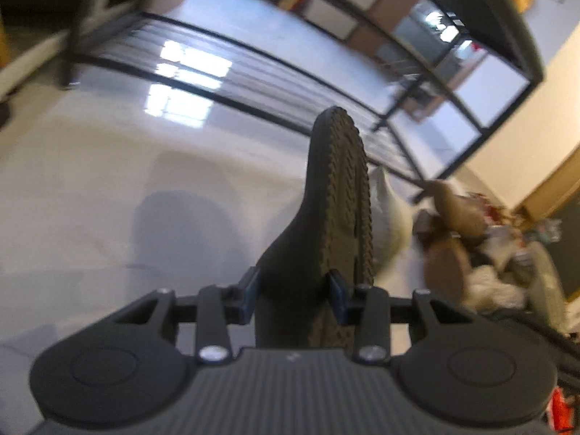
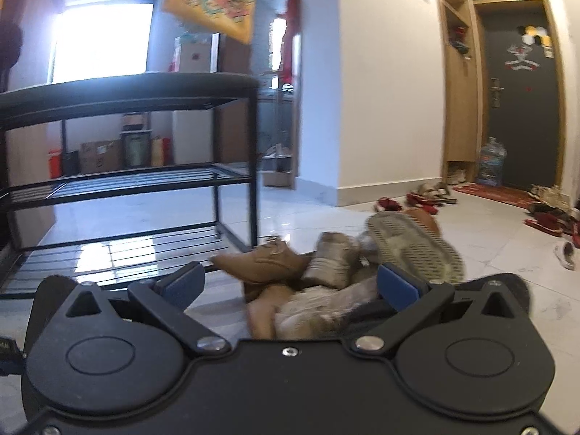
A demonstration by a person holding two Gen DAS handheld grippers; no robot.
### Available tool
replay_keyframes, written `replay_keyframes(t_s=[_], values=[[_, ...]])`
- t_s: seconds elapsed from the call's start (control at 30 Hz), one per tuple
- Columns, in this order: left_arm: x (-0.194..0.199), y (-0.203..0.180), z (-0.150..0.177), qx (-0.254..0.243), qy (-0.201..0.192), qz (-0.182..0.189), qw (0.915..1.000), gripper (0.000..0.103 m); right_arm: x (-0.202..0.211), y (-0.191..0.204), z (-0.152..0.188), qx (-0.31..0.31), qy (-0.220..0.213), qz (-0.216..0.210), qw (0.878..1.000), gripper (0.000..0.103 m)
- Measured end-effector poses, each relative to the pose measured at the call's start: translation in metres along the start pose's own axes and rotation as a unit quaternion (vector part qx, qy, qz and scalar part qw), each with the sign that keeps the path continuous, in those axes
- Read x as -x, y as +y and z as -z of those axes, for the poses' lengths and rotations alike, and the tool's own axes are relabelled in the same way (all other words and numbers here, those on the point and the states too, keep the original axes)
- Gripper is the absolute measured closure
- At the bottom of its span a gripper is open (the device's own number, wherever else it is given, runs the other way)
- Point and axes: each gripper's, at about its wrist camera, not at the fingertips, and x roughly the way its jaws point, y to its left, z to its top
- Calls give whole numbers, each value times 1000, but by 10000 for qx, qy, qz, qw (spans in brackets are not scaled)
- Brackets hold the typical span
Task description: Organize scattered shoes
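My left gripper (image 1: pixel 295 295) is shut on a black shoe (image 1: pixel 326 224). The shoe is held on its side above the floor, its brown ridged sole facing right and its toe pointing at the black metal shoe rack (image 1: pixel 232 72). My right gripper (image 2: pixel 290 282) is open and empty, just above a pile of shoes (image 2: pixel 326 272) on the floor: a tan leather shoe (image 2: pixel 264 261), a grey shoe, and a sneaker lying sole up (image 2: pixel 413 246). The rack (image 2: pixel 145 181) stands left of the pile.
More shoes lie scattered on the tiled floor (image 2: pixel 489 239) near the dark door (image 2: pixel 522 90): red slippers (image 2: pixel 547 221) and a white shoe (image 2: pixel 565 253). A water jug (image 2: pixel 491 161) stands by the door. Cardboard boxes (image 2: pixel 101 156) sit behind the rack.
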Motion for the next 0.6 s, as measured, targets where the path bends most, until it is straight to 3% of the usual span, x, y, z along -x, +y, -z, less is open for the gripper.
replay_keyframes(t_s=[0.2, 0.33, 0.4, 0.47, 0.53, 0.6], values=[[1, 39, 0, 299, -65, -355, 9989, 69, -2, 35, 1, 163, 107, -354, 9992, 0], [-1, 47, -8, 41, -109, -783, 9969, 67, -1, 46, 5, 305, 244, -538, 9978, 0], [-4, 49, -12, 60, -109, -962, 9953, 54, -5, 46, 5, 250, 408, -745, 9961, 0], [5, 49, -13, 99, -162, -1040, 9944, 33, -10, 47, 5, 195, 571, -952, 9936, 0], [17, 49, -14, 101, -220, -1141, 9932, 19, -14, 48, 6, 139, 734, -1158, 9905, 0], [28, 43, -19, 78, -256, -1224, 9921, 17, -19, 48, 6, 84, 897, -1364, 9866, 0]])
